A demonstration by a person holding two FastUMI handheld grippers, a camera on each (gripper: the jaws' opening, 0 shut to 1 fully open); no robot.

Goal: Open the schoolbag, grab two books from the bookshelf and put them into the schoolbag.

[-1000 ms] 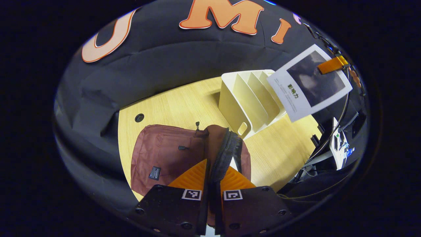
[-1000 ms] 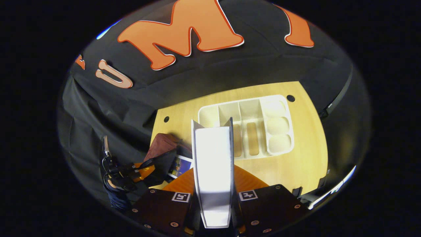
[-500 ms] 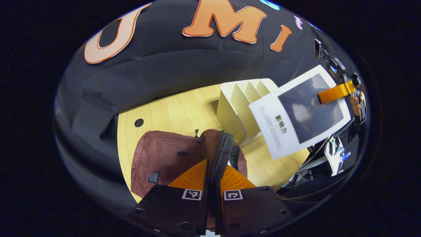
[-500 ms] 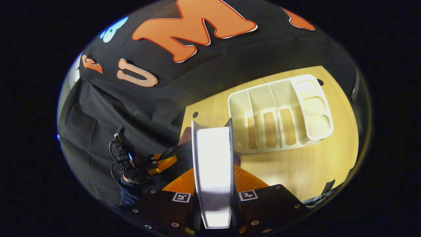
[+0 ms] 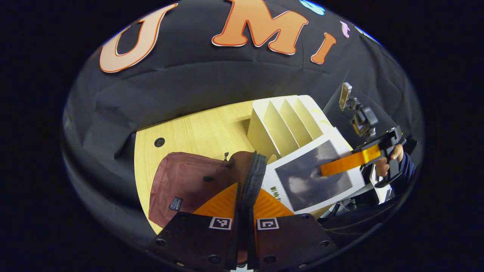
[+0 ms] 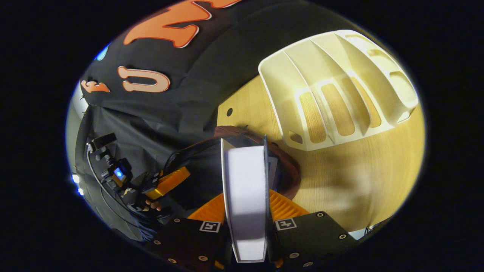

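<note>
Lying near the table's [image 5: 196,132] left edge, the schoolbag [image 5: 181,181] has its zipper rim clamped between the closed left gripper [image 5: 244,211] fingers. The right gripper [image 6: 245,211] grips a book [image 6: 245,196], held at the bag's opening. The bookshelf [image 6: 332,90] stands near the far edge.

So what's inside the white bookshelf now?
The bookshelf slots look empty; wood table shows through its bottom cut-outs. The right gripper holds a book over the schoolbag, whose inside is hidden.
</note>
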